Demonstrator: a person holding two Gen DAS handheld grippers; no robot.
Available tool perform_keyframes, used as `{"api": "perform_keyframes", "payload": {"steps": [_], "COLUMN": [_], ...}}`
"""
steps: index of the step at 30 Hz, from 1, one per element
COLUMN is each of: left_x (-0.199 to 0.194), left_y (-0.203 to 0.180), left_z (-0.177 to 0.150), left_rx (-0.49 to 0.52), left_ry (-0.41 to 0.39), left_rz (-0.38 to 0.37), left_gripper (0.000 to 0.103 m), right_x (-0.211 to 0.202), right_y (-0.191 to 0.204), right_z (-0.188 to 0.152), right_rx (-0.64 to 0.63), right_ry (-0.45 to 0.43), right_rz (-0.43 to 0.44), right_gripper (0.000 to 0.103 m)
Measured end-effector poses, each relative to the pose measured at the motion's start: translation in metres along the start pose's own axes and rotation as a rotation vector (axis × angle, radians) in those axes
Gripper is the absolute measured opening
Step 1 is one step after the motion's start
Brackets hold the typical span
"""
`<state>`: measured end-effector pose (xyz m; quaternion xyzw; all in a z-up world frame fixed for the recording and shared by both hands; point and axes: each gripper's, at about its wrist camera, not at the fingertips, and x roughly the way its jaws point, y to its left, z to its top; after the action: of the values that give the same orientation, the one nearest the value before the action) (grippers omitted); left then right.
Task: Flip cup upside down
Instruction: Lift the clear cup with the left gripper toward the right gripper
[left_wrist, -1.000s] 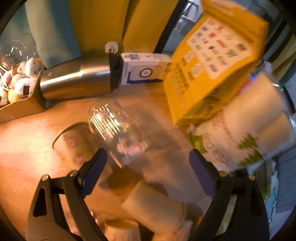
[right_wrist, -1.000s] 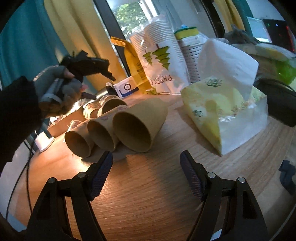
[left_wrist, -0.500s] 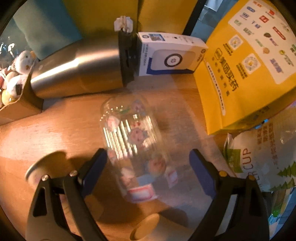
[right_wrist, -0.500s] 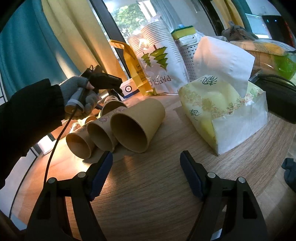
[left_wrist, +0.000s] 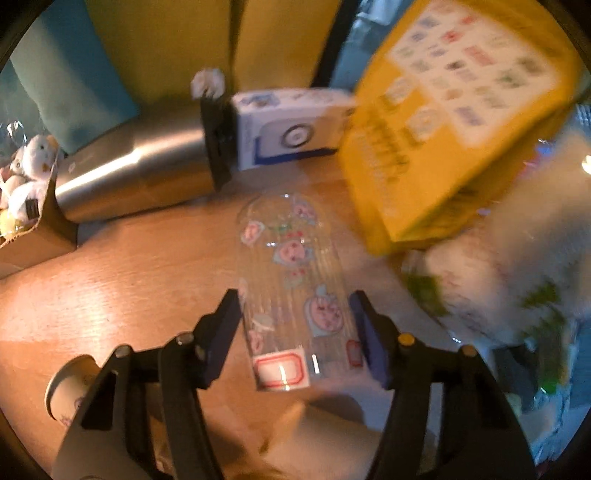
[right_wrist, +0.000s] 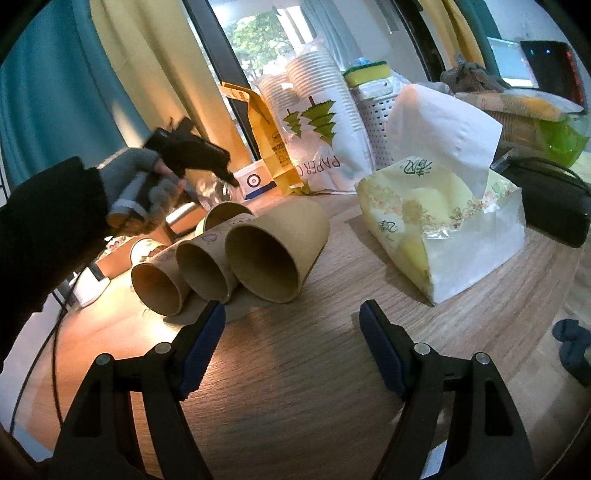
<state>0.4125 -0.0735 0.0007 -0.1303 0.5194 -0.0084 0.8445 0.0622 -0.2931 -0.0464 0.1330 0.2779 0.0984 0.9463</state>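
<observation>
The left gripper (left_wrist: 295, 325) has its 2 blue-padded fingers (left_wrist: 227, 325) pressed against opposite sides of a clear glass cup (left_wrist: 291, 280) printed with pink cartoon stickers, so the jaws are clenched on it. The cup points away from the camera, its far end rounded and its near end carrying a red-bordered label. It sits over the wooden table (left_wrist: 129, 280); whether it touches the surface cannot be told.

Beyond the cup lies a steel tumbler (left_wrist: 136, 177) on its side, its black lid against a white and blue box (left_wrist: 291, 129). A yellow pouch (left_wrist: 454, 122) leans close on the cup's right, and a blurred bag of paper cups (left_wrist: 498, 280) fills the right edge. Bare wood lies open on the cup's left, out to a cardboard box (left_wrist: 33, 240) of soft toys. A paper cup (left_wrist: 68, 391) lies at the lower left.

In the right wrist view the right gripper (right_wrist: 291, 347) is released, jaws wide apart over bare table (right_wrist: 314, 387) with nothing between them. Ahead lie 3 brown paper cups (right_wrist: 266, 258) on their sides, mouths toward the camera, touching in a row. A tissue pack (right_wrist: 443, 221) sits to their right, apart from them. The gloved left hand (right_wrist: 140, 188) holds its gripper above the cups at the table's far left.
</observation>
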Motion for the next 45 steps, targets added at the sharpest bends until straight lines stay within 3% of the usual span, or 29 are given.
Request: {"api": "perform_keyframes", "payload": {"steps": [10, 16, 24, 29, 37, 45], "left_x": [-0.098, -0.156, -0.191, -0.186, -0.188, -0.192], "left_y": [-0.013, 0.008, 0.038, 0.040, 0.043, 0.049], "left_z": [-0.059, -0.121, -0.232, -0.278, -0.313, -0.340], "left_rx": [0.199, 0.324, 0.485, 0.558, 0.657, 0.719], "left_ry": [-0.132, -0.238, -0.405, -0.470, -0.555, -0.630], "left_rz": [-0.312, -0.411, -0.451, -0.471, -0.492, -0.476], "left_gripper": [0.062, 0.062, 0.063, 0.064, 0.064, 0.064], "right_x": [-0.015, -0.040, -0.068, -0.078, -0.084, -0.062], "right_y": [0.035, 0.061, 0.084, 0.096, 0.118, 0.123], "right_z": [-0.005, -0.003, 0.001, 0.007, 0.021, 0.035], "right_rx": [-0.043, -0.067, -0.054, -0.032, 0.003, 0.110], "right_ry": [-0.023, -0.060, -0.084, -0.091, -0.078, 0.002], "right_rz": [-0.045, -0.060, -0.048, -0.004, 0.124, 0.353], "right_gripper": [0.078, 0.078, 0.078, 0.078, 0.078, 0.078]}}
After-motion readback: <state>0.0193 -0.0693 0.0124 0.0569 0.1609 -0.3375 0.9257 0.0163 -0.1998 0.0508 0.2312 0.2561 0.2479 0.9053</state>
